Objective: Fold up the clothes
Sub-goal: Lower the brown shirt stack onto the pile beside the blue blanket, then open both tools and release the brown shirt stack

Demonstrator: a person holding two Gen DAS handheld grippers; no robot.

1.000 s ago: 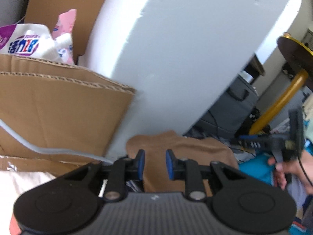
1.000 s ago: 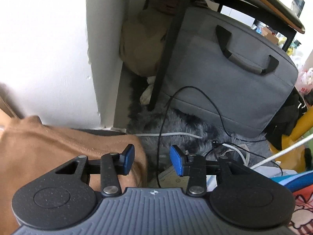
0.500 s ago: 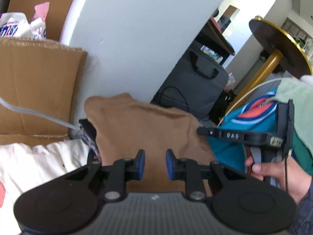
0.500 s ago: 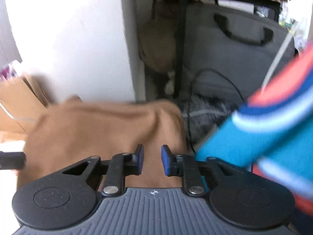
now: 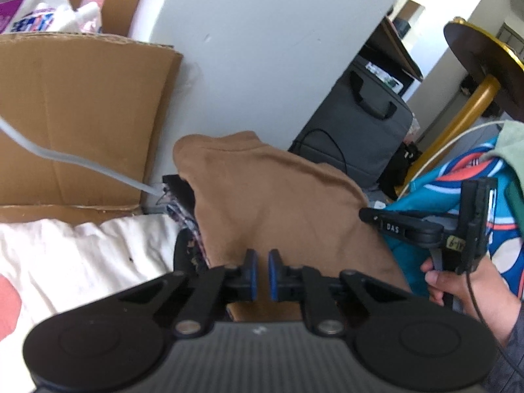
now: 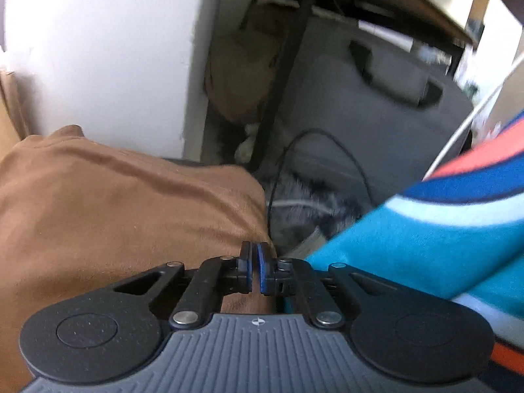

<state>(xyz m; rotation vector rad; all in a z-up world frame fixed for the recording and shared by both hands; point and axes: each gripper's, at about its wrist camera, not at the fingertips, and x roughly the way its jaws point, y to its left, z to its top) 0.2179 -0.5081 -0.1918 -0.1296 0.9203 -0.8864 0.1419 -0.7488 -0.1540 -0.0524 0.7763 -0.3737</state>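
Brown cloth, a brown garment (image 5: 278,203), is lying spread just ahead of both my claws. My left claw (image 5: 261,275) has been narrowing over the last second to a slim gap above the near hem; whether cloth is caught in it I cannot tell. My right claw (image 6: 254,273), wide apart a second ago, is now nearly shut at the garment's right edge, cloth showing just beneath. I am judging that both are pinching the near edge for a fold.

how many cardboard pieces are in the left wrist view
2: a large corrugated sheet leaning at left beside the brown garment, and a second piece behind it, top left. More may be hidden.
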